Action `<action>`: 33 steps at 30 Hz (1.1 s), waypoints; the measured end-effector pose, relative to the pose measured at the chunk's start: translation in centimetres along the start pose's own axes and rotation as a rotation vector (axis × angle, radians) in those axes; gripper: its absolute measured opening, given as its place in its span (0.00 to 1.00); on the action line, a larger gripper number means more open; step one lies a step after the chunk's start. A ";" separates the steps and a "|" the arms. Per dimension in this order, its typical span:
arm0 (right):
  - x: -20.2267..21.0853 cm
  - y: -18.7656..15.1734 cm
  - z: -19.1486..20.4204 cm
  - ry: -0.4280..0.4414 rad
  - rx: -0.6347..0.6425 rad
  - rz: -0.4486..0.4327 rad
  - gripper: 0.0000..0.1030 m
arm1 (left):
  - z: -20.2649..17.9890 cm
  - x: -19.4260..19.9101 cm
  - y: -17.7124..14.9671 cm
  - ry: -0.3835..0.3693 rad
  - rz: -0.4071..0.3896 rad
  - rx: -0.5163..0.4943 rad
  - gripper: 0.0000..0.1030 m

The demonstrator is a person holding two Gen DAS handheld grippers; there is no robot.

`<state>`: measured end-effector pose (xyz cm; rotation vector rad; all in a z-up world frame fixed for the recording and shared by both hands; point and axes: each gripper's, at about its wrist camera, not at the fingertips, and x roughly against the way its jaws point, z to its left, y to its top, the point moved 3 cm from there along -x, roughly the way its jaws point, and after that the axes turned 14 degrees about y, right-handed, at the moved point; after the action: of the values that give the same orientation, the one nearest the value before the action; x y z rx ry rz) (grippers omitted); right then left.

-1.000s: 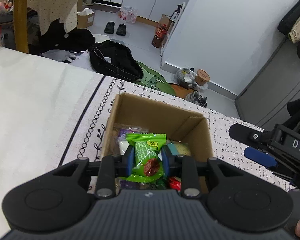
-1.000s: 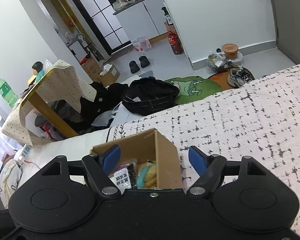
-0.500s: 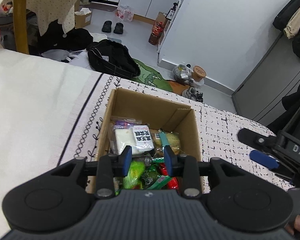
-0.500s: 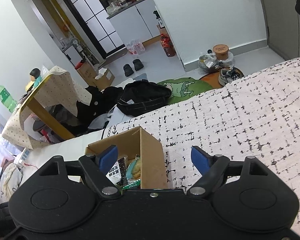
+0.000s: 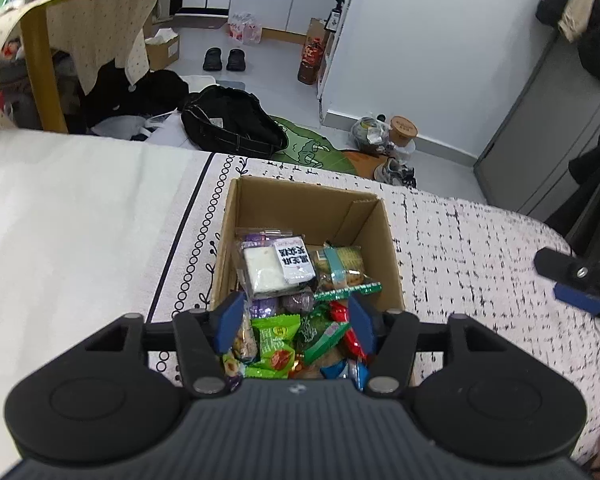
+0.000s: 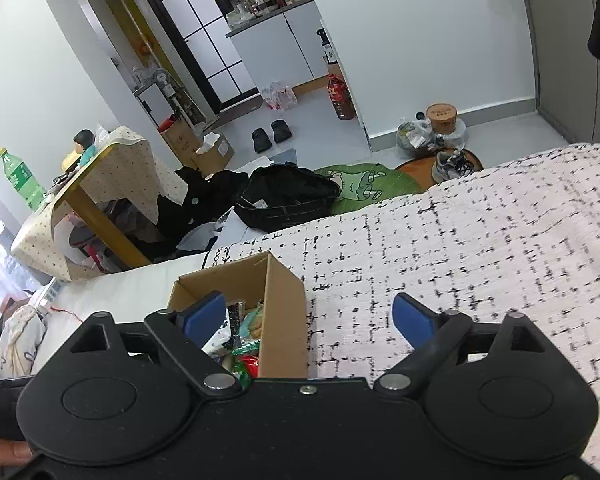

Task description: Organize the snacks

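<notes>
Snacks [image 5: 300,316] in the cardboard box [image 5: 308,208] were judged light, crinkly and slippery, best pinched at sealed edges, while the left claw [image 5: 294,320] and right claw [image 6: 310,316] were held open, empty.

A: Was the light good?
B: Even, soft daylight; shadows were faint, with no harsh glare.
A: Any distortion?
B: Strong fisheye bending at the edges. The bedspread [image 6: 480,240] blurred toward the right rim; the centre stayed sharp.
</notes>
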<state>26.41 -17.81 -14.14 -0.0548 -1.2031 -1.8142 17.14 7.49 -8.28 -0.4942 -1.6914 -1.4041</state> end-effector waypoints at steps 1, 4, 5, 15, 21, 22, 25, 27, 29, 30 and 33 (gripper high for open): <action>0.5 0.0 -0.1 -0.001 0.002 -0.002 0.90 | -0.2 0.2 -0.1 -0.001 0.002 -0.007 0.58; 1.8 0.2 -0.4 0.000 0.007 -0.012 0.94 | -0.5 1.0 -0.4 0.006 -0.004 -0.025 0.59; 2.2 0.2 -0.5 -0.003 0.010 -0.014 0.95 | -0.7 1.3 -0.4 0.009 -0.008 -0.029 0.60; 5.7 0.1 -1.1 -0.001 0.030 -0.007 1.00 | -1.9 4.8 -0.5 0.026 -0.067 -0.069 0.79; 7.6 -0.1 -1.2 0.007 0.050 0.001 1.00 | -2.5 7.2 -1.0 0.021 -0.104 -0.085 0.93; 7.9 -0.1 -1.2 0.009 0.053 0.002 1.00 | -2.5 7.5 -1.1 0.020 -0.108 -0.086 0.94; 9.0 -0.2 -1.1 0.011 0.061 0.003 1.00 | -2.8 8.5 -1.3 0.020 -0.113 -0.098 0.95; 9.7 -0.2 -1.0 0.012 0.067 0.003 1.00 | -2.9 9.0 -1.5 0.018 -0.116 -0.101 0.96; 10.3 -0.2 -1.0 0.013 0.074 0.002 1.00 | -2.8 9.7 -1.6 0.016 -0.122 -0.098 1.00; 10.7 -0.1 -0.9 0.015 0.078 0.003 1.00 | -2.8 10.1 -1.7 0.017 -0.128 -0.097 1.00; 11.5 -0.1 -0.5 0.027 0.098 0.009 1.00 | -2.8 11.0 -1.9 0.026 -0.135 -0.095 1.00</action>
<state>19.95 -25.79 -8.89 0.0202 -1.2690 -1.7406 10.66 2.00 -0.51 -0.4185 -1.6688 -1.5878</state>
